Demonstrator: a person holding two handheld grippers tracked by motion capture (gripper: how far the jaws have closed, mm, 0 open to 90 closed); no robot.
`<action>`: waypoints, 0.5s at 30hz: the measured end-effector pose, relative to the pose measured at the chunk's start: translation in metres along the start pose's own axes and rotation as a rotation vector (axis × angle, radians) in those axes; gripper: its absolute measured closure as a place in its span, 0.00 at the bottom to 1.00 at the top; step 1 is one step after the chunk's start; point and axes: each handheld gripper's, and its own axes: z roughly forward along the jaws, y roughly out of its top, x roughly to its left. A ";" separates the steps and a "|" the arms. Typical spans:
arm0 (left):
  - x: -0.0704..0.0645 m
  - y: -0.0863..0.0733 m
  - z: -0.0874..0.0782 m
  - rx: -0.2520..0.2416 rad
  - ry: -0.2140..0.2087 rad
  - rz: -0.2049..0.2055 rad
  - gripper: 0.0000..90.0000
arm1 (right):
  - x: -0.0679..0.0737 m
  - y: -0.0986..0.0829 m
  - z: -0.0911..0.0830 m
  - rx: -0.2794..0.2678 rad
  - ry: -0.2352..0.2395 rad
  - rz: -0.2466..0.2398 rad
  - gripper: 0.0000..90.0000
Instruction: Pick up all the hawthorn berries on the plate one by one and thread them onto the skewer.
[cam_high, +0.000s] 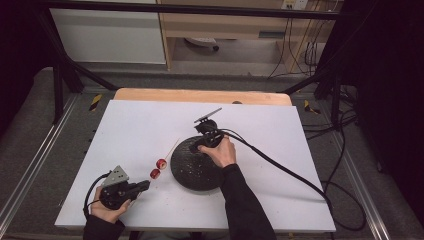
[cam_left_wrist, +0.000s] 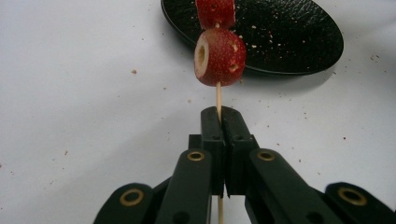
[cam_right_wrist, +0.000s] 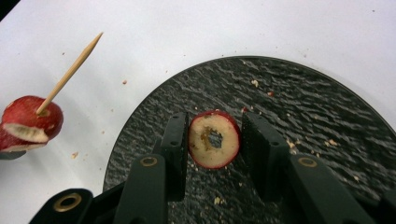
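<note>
Nearest the person, the left gripper (cam_high: 142, 186) sits low over the white table surface (cam_high: 130, 130), its two black jaws pressed together on the butt end of a thin pale wooden skewer (cam_left_wrist: 218, 95). The skewer runs straight on from the jaws, away from the person and toward the right in the high view, so its long axis points past the left edge of the plate. Two red cored fruit pieces (cam_high: 158, 168) are already threaded on it: the nearer one (cam_left_wrist: 220, 57) shows its hollow pale core, and the second (cam_left_wrist: 215, 12) sits just beyond it. The bare sharpened tip (cam_right_wrist: 88, 46) sticks out past them, free in the air over the table. Further off, the round black textured plate (cam_high: 192, 172) lies just beside the skewer. Over it, the right gripper (cam_right_wrist: 214, 140) has its jaws parted on either side of a third red-skinned ring of fruit with a pale cored centre (cam_right_wrist: 214, 139), which rests on the plate. The left jaw looks to be touching or nearly touching the skin, the right stands a little apart, so the ring is bracketed but not yet clamped. By my reading, the coming move hinges on this: the ring's hole faces up toward the camera, while the skewer tip lies off to the right gripper's left, so the ring must be lifted and turned until hole and tip line up. No brand, label or writing can be read anywhere.
</note>
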 end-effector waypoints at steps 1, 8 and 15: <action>0.000 0.000 0.000 -0.001 0.001 -0.001 0.99 | 0.000 -0.002 -0.002 -0.004 0.002 -0.002 0.70; -0.002 0.000 0.001 0.000 -0.004 0.003 0.99 | -0.002 -0.016 -0.014 -0.070 0.041 0.017 0.70; -0.004 0.001 0.002 -0.002 -0.006 0.005 0.99 | -0.007 -0.032 -0.025 -0.134 0.070 0.032 0.70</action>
